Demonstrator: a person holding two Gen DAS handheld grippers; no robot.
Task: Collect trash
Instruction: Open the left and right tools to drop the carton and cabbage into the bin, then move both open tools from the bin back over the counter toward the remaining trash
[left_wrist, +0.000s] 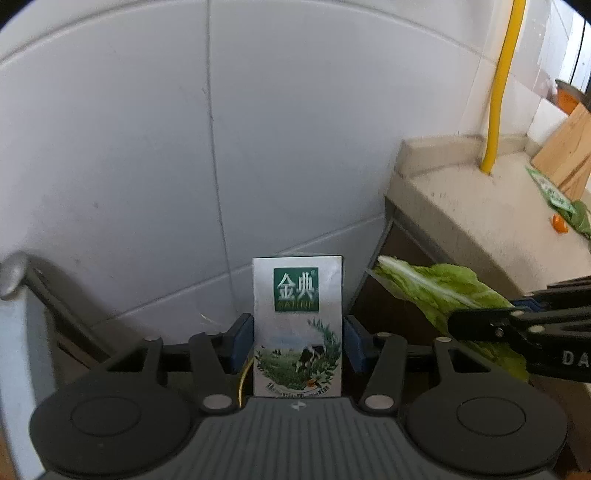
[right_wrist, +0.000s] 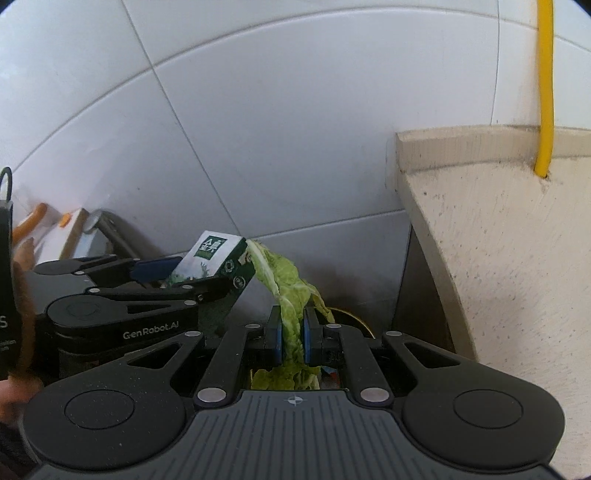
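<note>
My left gripper (left_wrist: 298, 341) is shut on a white milk carton (left_wrist: 297, 325) with a green logo and a cow picture, held upright in front of the white tiled wall. My right gripper (right_wrist: 293, 334) is shut on a green cabbage leaf (right_wrist: 291, 295) that sticks up and hangs between its blue pads. In the left wrist view the leaf (left_wrist: 439, 291) and the right gripper's black fingers (left_wrist: 517, 325) are just to the right of the carton. In the right wrist view the carton (right_wrist: 218, 258) and the left gripper (right_wrist: 177, 284) are to the left, beside the leaf. Both are held beside the counter's left end.
A beige stone counter (right_wrist: 498, 240) is at the right, with a yellow pipe (right_wrist: 545, 92) rising from it. On the counter lie a green wrapper (left_wrist: 554, 192), an orange scrap (left_wrist: 559, 223) and a wooden board (left_wrist: 567, 147). A round yellow-rimmed opening (right_wrist: 351, 317) shows below the right gripper.
</note>
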